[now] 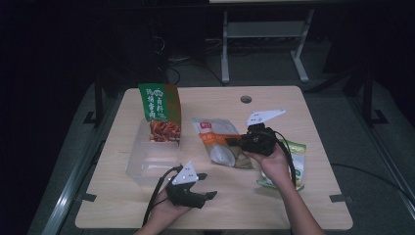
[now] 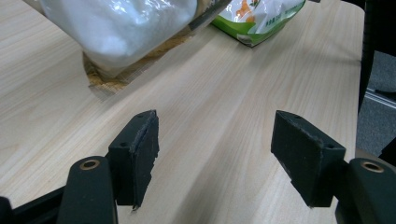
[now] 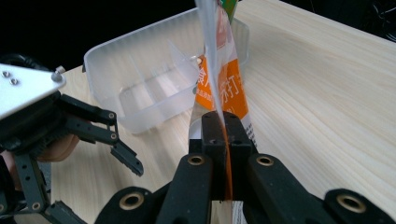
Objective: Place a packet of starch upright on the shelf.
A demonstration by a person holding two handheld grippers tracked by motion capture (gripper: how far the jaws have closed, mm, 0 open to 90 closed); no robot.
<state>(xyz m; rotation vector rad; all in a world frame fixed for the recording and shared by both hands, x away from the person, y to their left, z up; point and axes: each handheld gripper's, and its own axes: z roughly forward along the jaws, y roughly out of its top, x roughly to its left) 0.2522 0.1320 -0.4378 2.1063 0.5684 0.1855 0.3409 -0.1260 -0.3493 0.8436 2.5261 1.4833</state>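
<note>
Your right tool grips the orange snack bag by its edge, right of the clear bin; left tool gapes empty. Lift steadily, carry it over the bin.

- Left gripper sits low near the front of the table, hand wrapped around its back, jaws spread wide with nothing between them.
- Right gripper is raised mid-table, pointing left, jaws clamped tight on a pouch, forearm angling in from the bottom.
</note>
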